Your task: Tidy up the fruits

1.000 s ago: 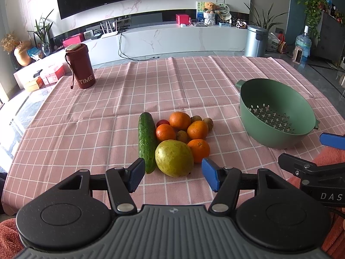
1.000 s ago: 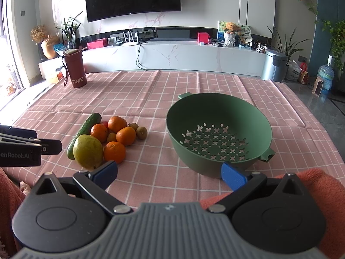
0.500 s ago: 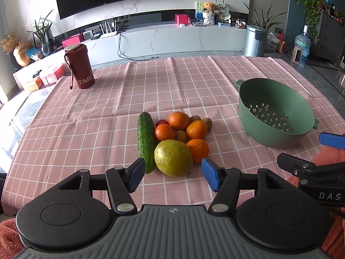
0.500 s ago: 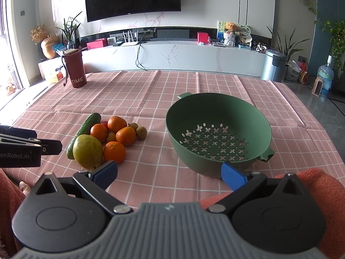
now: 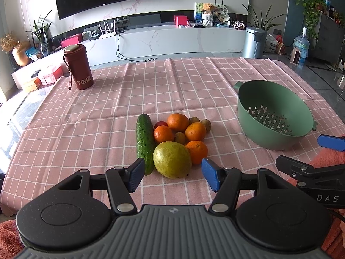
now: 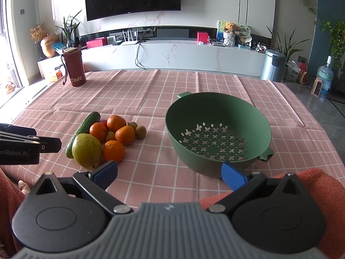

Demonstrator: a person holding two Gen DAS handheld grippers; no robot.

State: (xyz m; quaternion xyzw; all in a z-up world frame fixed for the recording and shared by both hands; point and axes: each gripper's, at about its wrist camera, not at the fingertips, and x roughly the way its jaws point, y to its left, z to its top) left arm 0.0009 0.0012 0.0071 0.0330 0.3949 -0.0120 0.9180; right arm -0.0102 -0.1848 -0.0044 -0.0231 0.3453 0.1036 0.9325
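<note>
Blue pads [image 5: 136,177] on the left gripper [image 5: 172,178] are standing well apart, holding nothing, with the yellow-green pear [image 5: 172,159] sitting just beyond the gap between them. The right gripper [image 6: 169,172] is also spreading its jaws wide and empty, its right pad [image 6: 234,176] lying just in front of the green colander [image 6: 217,116].

The pear is resting at the near end of a tight fruit pile on the pink checked tablecloth [image 5: 86,129]. A cucumber [image 5: 144,142] is lying lengthwise along the pile's left side, touching the pear. Four oranges are crowding behind and beside the pear: one [image 5: 196,152] touching its right side, one [image 5: 163,134] behind it, one [image 5: 195,131] further right and one [image 5: 178,122] at the back. Small brown kiwis [image 5: 206,125] are nestling among the oranges, and a red fruit [image 5: 160,124] is peeking out between the cucumber and the back orange.

The colander is sitting empty to the right of the pile, well apart from it. A dark red tumbler [image 5: 78,67] marked TIME is standing upright at the far left of the table.
</note>
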